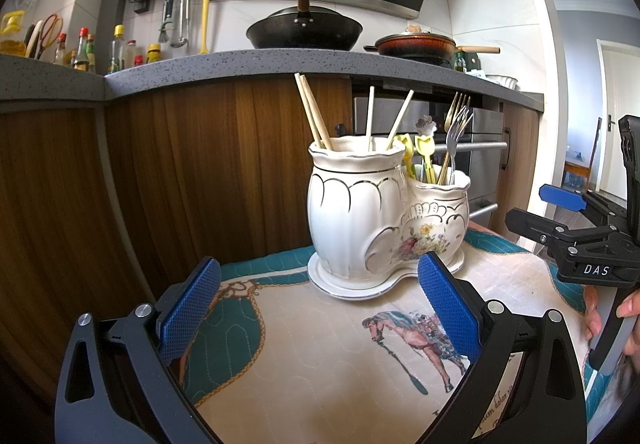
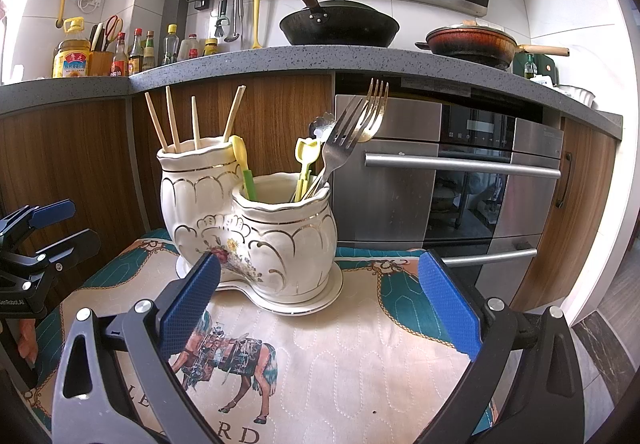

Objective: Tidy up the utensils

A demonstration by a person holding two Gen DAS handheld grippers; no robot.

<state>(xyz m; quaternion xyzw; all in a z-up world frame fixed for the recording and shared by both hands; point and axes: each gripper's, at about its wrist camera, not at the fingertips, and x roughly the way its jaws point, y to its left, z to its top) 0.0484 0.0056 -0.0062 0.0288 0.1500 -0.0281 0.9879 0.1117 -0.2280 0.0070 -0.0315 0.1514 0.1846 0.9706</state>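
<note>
Left wrist view: left gripper (image 1: 316, 308) jaws wide apart, empty, ceramic holder (image 1: 360, 212) upright on quilted mat (image 1: 320, 356), chopsticks (image 1: 314, 112) in tall pot, forks (image 1: 456, 132) in low pot w/ handles hidden, right gripper (image 2: 320, 308) likewise spread, nothing held, mat front edge cut off.

Surface: a table covered by a quilted cloth (image 2: 360, 356), cream in the middle with a teal border and a printed horse (image 2: 236, 364), with lettering near the front edge.

Directly on the cloth: one white saucer-like base (image 2: 320, 302) with a gold rim, set toward the far edge. On this base stands a white double-pot utensil holder (image 2: 288, 244) with gold trim and a flower print.
</note>
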